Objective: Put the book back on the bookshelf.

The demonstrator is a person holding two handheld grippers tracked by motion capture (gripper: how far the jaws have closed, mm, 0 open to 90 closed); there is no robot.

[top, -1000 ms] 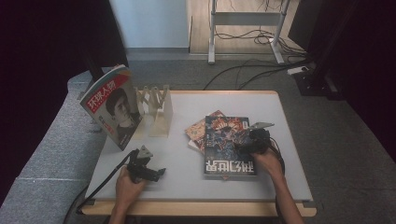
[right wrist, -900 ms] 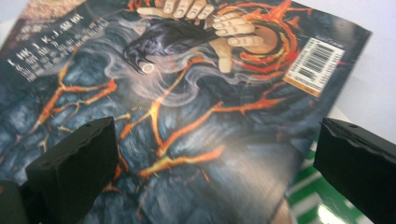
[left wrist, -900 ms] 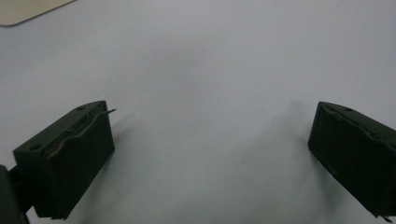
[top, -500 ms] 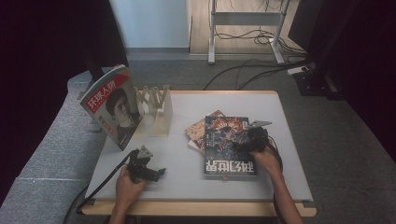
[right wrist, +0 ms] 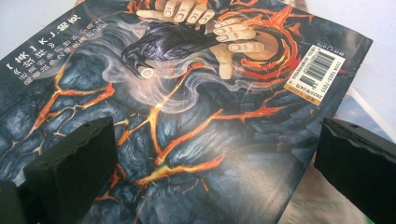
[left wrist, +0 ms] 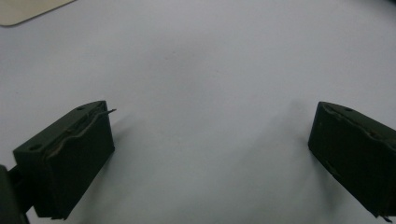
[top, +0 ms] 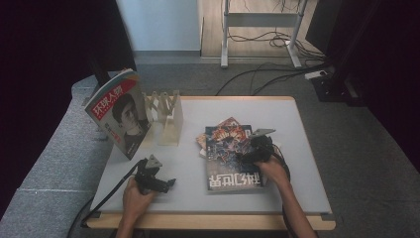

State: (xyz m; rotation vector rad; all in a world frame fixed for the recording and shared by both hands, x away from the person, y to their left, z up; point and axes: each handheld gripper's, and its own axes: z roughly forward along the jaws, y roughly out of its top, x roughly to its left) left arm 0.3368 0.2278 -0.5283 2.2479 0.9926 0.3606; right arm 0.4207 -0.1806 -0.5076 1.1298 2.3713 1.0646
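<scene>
High view, surface: a pale grey bench [top: 297,148] with a light wooden rim, standing on grey carpet.
High view, room: cables trail across the floor beyond the far edge, by the legs of a metal stand [top: 257,29]; dark drapes close both sides.
High view, left side: a magazine [top: 119,114] with a face on its cover and a red title band stands tilted near the far left corner, leaning on a pale wooden rack [top: 166,116].
High view, book: a dark book [top: 229,161] lies flat right of centre, reaching toward the near edge, on top of another colourful magazine [top: 229,124] that sticks out at its far end.
High view, right claw: the right claw [top: 246,157] rests over the book's right half, held by a hand coming from the near edge.
High view, left claw: the left claw [top: 168,182] sits near the near left corner on bare bench, well apart from the book.
High view, writing: large pale characters run across the book's near end, upside down from here; I cannot read them.
Left gripper view, claw: jaws spread wide over bare bench, nothing between them.
Left gripper view, corner: a pale wooden piece [left wrist: 28,9] shows at top left.
Right gripper view, claw: jaws stand wide apart, empty, just above the book's cover.
Right gripper view, book: the cover [right wrist: 187,107] lies beneath and between both jaws, showing black rock with orange cracks, smoke and two hands.
Right gripper view, labels: a white barcode sticker [right wrist: 316,69] sits by the cover's right edge, digits too small to read; white characters "K.J." stand in brackets at the left.
</scene>
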